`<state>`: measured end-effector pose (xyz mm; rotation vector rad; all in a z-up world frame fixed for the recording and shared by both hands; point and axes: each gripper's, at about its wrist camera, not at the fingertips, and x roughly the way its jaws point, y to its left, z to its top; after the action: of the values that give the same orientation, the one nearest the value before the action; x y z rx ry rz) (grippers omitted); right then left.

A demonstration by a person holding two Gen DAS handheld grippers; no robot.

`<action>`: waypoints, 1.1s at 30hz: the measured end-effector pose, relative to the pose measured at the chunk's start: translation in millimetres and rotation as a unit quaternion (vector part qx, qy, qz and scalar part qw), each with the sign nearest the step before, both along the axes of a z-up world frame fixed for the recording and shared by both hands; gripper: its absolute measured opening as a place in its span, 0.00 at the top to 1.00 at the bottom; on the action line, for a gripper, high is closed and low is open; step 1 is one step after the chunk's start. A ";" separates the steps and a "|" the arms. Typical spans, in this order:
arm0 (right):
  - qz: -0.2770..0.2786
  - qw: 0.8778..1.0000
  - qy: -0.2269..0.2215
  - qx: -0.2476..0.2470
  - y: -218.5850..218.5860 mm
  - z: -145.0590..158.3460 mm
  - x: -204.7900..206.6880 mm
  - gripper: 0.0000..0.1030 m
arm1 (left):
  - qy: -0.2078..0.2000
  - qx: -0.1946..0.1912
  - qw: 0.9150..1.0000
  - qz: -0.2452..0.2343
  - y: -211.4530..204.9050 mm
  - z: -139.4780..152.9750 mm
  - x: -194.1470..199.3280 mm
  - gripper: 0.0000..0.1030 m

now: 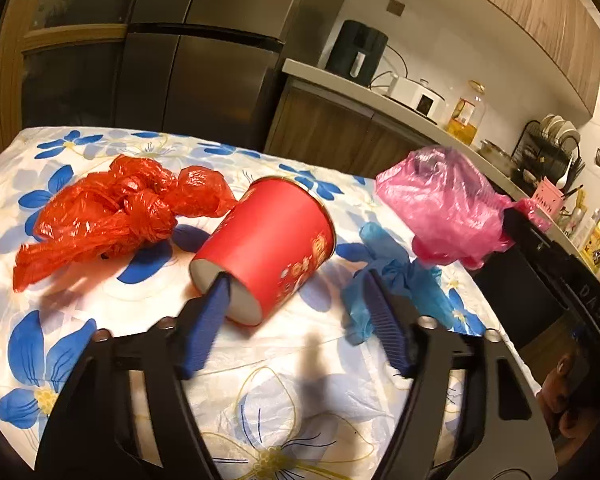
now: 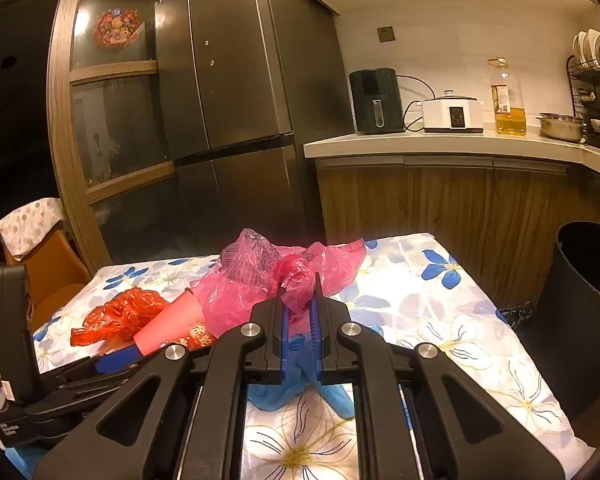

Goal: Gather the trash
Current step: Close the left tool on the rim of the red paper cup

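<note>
A red paper cup (image 1: pixel 270 244) lies on its side on the flowered tablecloth (image 1: pixel 100 312). My left gripper (image 1: pixel 296 284) is open, its left finger just at the cup's open mouth, its right finger over a crumpled blue glove (image 1: pixel 404 280). A knotted red plastic bag (image 1: pixel 112 216) lies left of the cup. My right gripper (image 2: pixel 299 284) is shut on a pink plastic bag (image 2: pixel 260 280) and holds it above the table; the bag also shows in the left wrist view (image 1: pixel 448 204). The cup (image 2: pixel 172 328), the red bag (image 2: pixel 120 316) and the blue glove (image 2: pixel 300 384) show in the right wrist view.
A black trash bin (image 2: pixel 584 320) stands right of the table. A fridge (image 2: pixel 236 92) and a counter (image 2: pixel 440 144) with appliances lie behind. A chair (image 2: pixel 48 264) stands at the far left. The left gripper's body (image 2: pixel 40 380) is beside my right gripper.
</note>
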<state>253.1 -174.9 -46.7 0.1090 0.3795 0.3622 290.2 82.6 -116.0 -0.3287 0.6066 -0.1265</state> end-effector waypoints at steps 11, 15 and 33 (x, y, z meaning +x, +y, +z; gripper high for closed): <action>-0.002 1.000 0.000 0.005 -9.3 2.8 0.7 0.90 | -0.033 0.027 0.998 0.036 6.0 16.1 -15.0 0.19; -0.002 1.000 -0.002 0.009 -11.3 4.2 -1.1 0.90 | -0.010 0.009 0.999 0.037 18.0 9.9 3.0 0.19; -0.010 1.000 0.006 0.008 -17.5 4.6 1.8 0.90 | 0.034 0.021 0.999 -0.007 7.9 -11.5 34.2 0.43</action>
<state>254.9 -192.4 -42.0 0.1297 0.3870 0.3458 324.4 90.5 -127.5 -0.2887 0.6786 -0.1161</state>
